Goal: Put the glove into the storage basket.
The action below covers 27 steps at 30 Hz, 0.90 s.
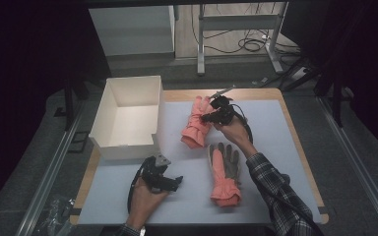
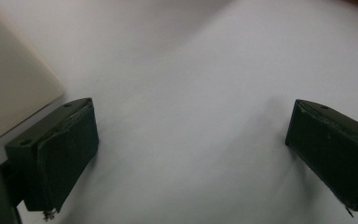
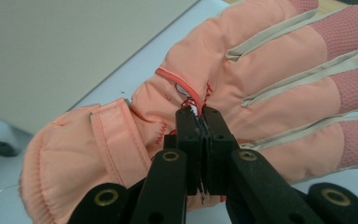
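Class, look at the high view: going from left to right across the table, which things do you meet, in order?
White box → left gripper → pink glove held by the right gripper → glove lying palm up.

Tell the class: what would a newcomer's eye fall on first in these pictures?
Most striking is the salmon-pink glove near the table's far middle, pinched at its back by the shut right gripper. A second glove lies palm up nearer the person, grey fingers pointing away. Left of them stands an open white box, with the left gripper held open over bare tabletop.
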Available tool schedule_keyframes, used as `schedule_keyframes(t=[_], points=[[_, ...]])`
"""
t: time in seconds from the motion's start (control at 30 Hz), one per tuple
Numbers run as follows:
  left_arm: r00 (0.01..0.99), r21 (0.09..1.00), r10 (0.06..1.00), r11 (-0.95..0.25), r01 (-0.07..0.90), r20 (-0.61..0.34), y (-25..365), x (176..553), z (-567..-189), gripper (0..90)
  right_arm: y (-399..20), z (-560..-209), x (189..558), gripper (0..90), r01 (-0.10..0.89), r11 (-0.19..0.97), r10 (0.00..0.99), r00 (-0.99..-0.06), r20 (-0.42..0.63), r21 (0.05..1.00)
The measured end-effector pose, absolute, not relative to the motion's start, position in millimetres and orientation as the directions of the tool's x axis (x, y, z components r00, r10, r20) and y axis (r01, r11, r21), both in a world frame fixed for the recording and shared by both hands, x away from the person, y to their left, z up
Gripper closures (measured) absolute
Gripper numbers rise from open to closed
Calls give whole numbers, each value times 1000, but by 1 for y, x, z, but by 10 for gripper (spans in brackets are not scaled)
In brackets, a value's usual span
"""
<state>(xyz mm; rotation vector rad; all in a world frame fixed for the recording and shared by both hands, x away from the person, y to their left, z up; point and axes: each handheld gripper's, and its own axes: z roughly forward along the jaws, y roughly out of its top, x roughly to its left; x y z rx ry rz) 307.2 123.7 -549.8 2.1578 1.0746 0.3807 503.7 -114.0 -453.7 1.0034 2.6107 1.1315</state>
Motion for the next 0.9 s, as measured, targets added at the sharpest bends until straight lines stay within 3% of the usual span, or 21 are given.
schedule_keyframes(t=[0.9], points=[[615,692,788,-422,586,-41,124,307,-550,26,-158,-406,436,865,462,521,512,-842,170,717]])
